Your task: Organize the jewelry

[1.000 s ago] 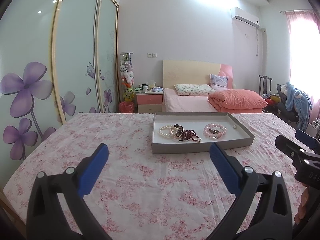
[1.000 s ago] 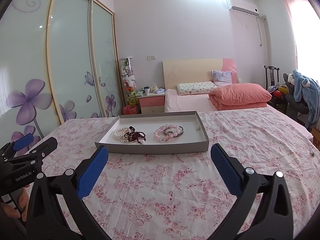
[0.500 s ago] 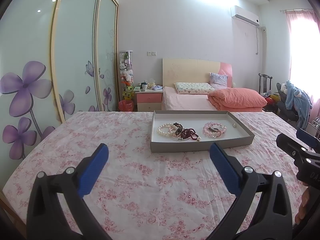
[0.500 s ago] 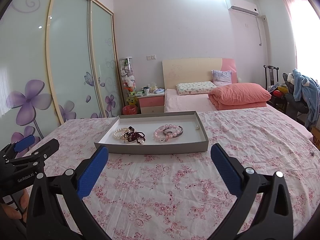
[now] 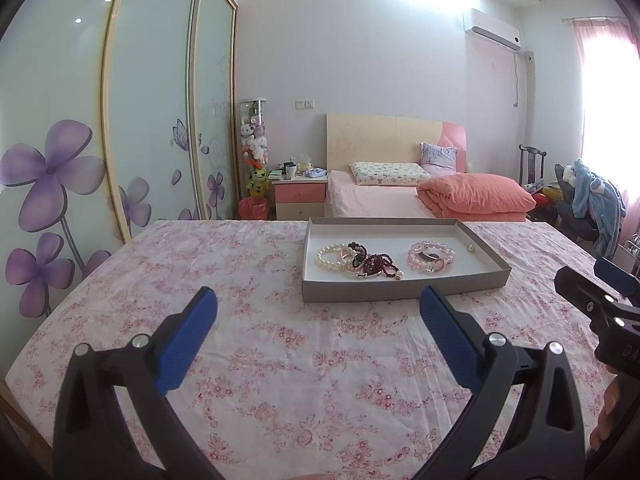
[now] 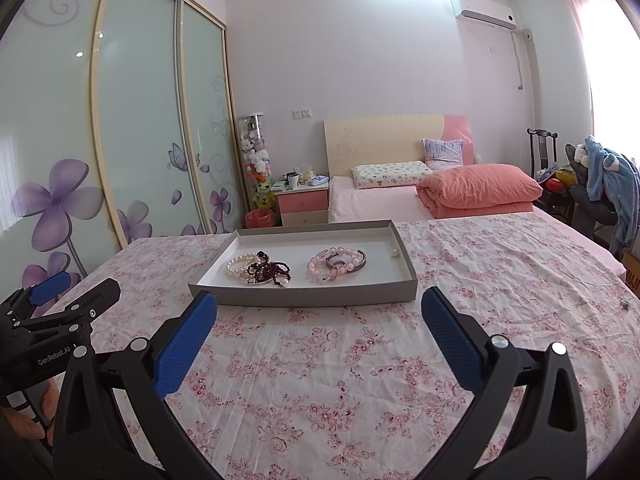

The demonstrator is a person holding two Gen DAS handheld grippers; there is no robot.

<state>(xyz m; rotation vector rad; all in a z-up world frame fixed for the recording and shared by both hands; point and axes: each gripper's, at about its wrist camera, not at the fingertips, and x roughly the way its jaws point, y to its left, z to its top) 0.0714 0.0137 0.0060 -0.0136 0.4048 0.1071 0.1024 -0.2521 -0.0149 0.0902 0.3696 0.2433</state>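
Both tools hover low over the pink floral bedspread, pointing at the far wall, each spread wide with nothing between its blue pads. The left tool sits at about nine o'clock of the right tool; they are level and well apart, and fingertips of a hand curl round the left one's grip. Ahead at twelve o'clock lies the shallow grey cardboard tray flat on the bedspread. Inside it, a white pearl bracelet touches a tangle of dark red beads, while a pale pink bead bracelet lies apart toward three o'clock, and a single small pearl rests near the tray's right wall.
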